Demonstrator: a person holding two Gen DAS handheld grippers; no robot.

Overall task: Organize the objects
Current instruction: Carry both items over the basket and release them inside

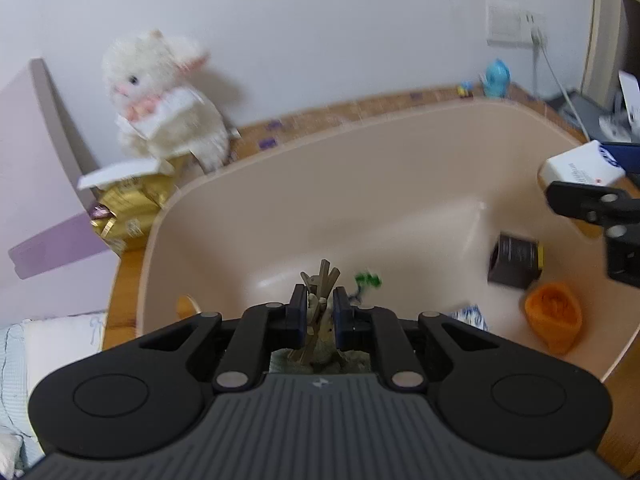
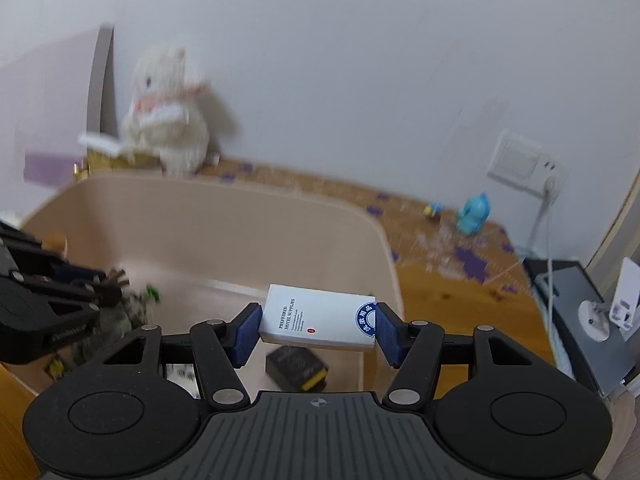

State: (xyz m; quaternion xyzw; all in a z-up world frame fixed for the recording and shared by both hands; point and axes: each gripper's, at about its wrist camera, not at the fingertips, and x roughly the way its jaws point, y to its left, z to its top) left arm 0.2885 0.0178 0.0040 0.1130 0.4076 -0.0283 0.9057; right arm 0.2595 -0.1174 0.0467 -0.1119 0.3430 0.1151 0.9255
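Note:
My left gripper (image 1: 320,314) is shut on a small tree-and-rock figurine (image 1: 320,320) with brown branches, held over the inside of a beige plastic bin (image 1: 400,152). My right gripper (image 2: 316,330) is shut on a white hotel-supplies box (image 2: 318,320), held over the bin's (image 2: 240,208) right part. The box also shows at the right edge of the left wrist view (image 1: 580,168). The left gripper and figurine (image 2: 120,308) show at the left of the right wrist view. In the bin lie a dark box (image 1: 514,260), an orange cup-like thing (image 1: 554,320) and a green bit (image 1: 368,280).
A white plush bunny (image 1: 164,92) sits on a gold box (image 1: 128,208) behind the bin on the wooden table (image 2: 460,300). A blue toy (image 2: 474,214) and a wall socket with a cable (image 2: 524,160) are at the back right. A grey device (image 2: 580,300) stands at the far right.

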